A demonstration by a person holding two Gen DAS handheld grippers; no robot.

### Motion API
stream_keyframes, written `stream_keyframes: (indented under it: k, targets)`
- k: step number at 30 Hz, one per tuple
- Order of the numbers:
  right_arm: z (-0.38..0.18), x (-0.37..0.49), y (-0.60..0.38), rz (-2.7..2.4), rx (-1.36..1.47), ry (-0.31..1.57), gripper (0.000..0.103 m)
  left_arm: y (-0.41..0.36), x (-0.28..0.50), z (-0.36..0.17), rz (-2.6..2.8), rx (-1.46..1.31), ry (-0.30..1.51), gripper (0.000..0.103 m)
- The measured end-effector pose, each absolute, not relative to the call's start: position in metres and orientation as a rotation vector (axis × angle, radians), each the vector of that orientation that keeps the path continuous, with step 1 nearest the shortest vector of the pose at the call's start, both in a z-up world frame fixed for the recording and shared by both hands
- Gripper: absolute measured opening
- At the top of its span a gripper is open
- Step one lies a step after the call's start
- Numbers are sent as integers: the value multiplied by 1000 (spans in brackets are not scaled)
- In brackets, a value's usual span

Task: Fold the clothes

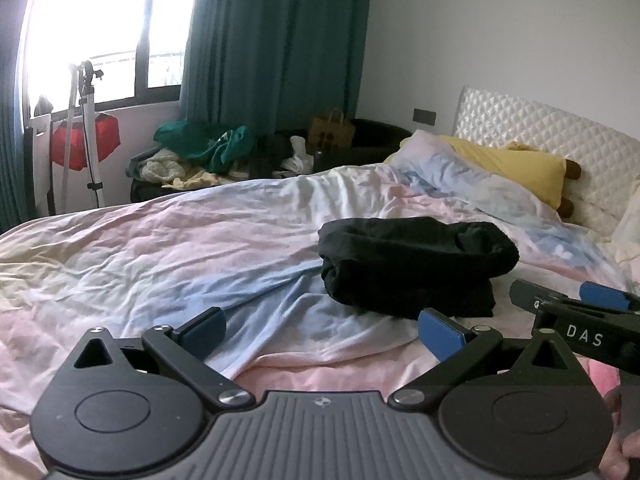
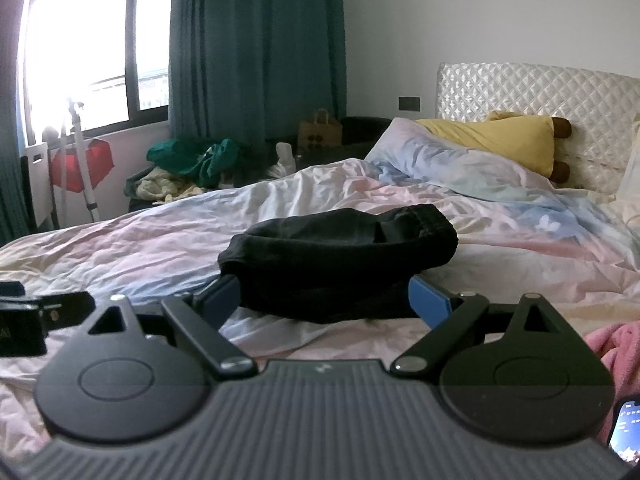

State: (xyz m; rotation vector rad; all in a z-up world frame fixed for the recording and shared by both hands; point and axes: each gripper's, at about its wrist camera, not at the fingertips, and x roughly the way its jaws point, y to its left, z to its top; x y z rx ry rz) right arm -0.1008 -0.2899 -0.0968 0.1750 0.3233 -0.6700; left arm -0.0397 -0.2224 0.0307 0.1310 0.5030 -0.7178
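The black garment (image 1: 416, 268) lies folded in a thick bundle on the bed (image 1: 180, 248), right of centre in the left wrist view and at the centre of the right wrist view (image 2: 340, 264). It rests on a crumpled pink, blue and white duvet. The left gripper (image 1: 322, 330) fills the bottom of its frame, its blue-padded fingers (image 1: 440, 334) wide apart and holding nothing, with the garment just beyond the right one. The right gripper (image 2: 330, 306) sits low in its own view, its fingers (image 2: 430, 306) also spread wide, one at each side of the garment's near edge; whether they touch the cloth cannot be told. The right gripper shows again at the right edge of the left view (image 1: 576, 312). A yellow pillow (image 2: 492, 140) leans on the white quilted headboard (image 2: 540, 88) at upper right. Teal curtains (image 2: 256, 48) hang beside a bright window (image 2: 80, 44) at upper left, above a heap of clothes (image 2: 188, 172). A pink cloth (image 2: 616, 348) and a phone (image 2: 626, 432) lie at lower right.
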Motion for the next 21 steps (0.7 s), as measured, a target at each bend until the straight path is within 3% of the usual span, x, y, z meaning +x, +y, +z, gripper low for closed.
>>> stream_keyframes:
  k: [21]
  targets:
    - [-99, -97, -286, -683, 146, 333, 93, -223, -40, 29, -714, 118, 510, 103]
